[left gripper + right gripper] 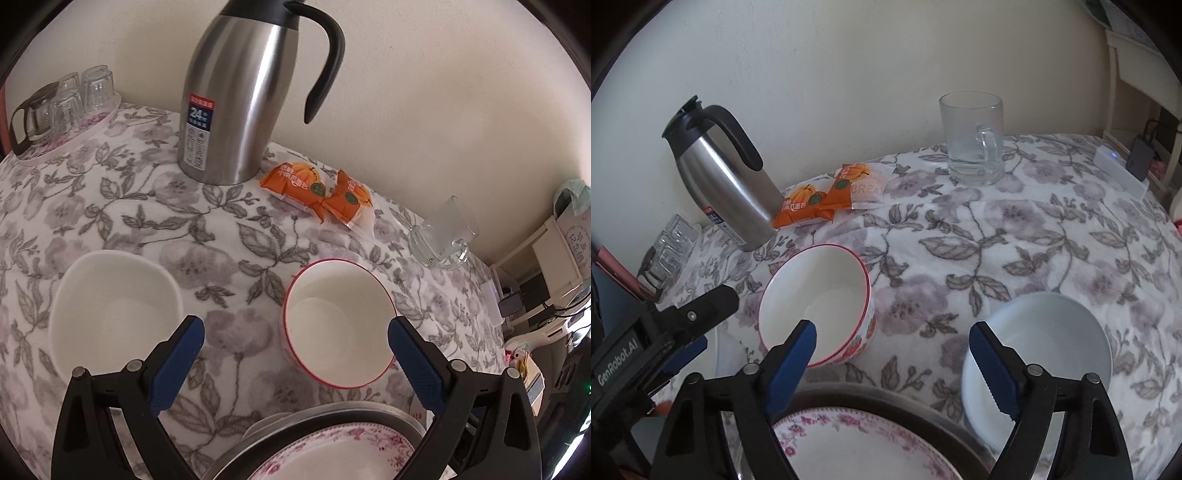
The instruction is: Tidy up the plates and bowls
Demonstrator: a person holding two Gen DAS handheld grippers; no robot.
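Observation:
A red-rimmed white bowl (pixel 338 325) stands on the flowered tablecloth, close to my left gripper's right finger. A plain white bowl (pixel 114 310) stands by its left finger. My left gripper (pixel 295 332) is open and empty, hovering above a pink-flowered plate (pixel 332 454) on a dark metal plate. In the right wrist view the red-rimmed bowl (pixel 816 306) is at my left finger and a pale white bowl (pixel 1041 354) at my right finger. My right gripper (pixel 892 338) is open and empty above the flowered plate (pixel 857 443). The left gripper's black body (pixel 665 332) shows at the left.
A steel thermos jug (pixel 236 92) stands at the back by the wall. Two orange snack packets (pixel 317 192) lie beside it. A glass mug (pixel 973 138) stands at the back right. A tray of upturned glasses (pixel 66 107) is at the far left. A white device (pixel 1119 171) lies at the table's right edge.

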